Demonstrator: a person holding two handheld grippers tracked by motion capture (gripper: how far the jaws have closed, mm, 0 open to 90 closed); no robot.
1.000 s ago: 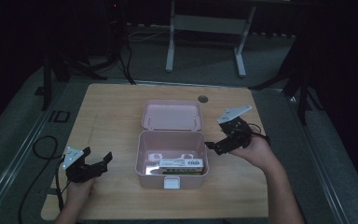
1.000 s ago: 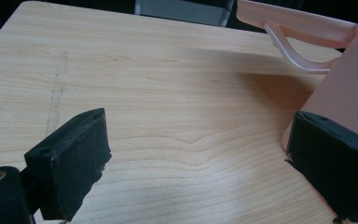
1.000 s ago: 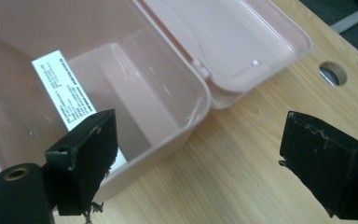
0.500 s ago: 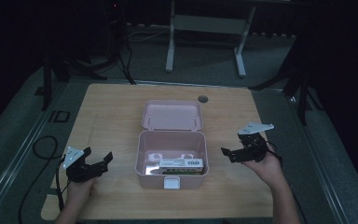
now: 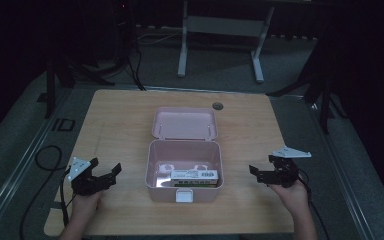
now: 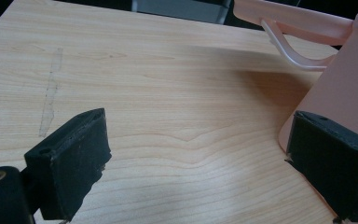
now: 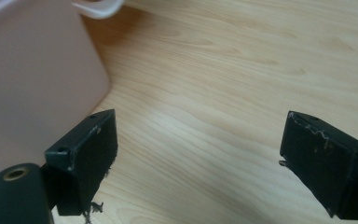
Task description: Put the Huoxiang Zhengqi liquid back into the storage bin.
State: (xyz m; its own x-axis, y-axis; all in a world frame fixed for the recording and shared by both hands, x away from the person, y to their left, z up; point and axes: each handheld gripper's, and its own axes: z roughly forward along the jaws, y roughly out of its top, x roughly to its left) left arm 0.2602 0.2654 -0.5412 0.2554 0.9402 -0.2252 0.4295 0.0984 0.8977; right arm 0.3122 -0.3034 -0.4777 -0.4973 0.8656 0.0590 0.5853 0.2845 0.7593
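Wooden table point(image 5: 115, 125), pink box point(image 5: 184, 172) lying open between my grippers, left point(image 5: 102, 176) and right point(image 5: 261, 173), both spread, empty. Light, stiff plastic, probably slick; I'd grab its lid point(image 5: 184, 123) rim.

A light wooden table point(image 5: 120, 120) stands on grey floor point(image 5: 220, 55) in a dark room.

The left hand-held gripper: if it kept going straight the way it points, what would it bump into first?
Probably the pink box. The left hand-held gripper points across the table toward the box's side wall, with bare wood between. In its own view the wall sits just past one jaw, so depth is uncertain.
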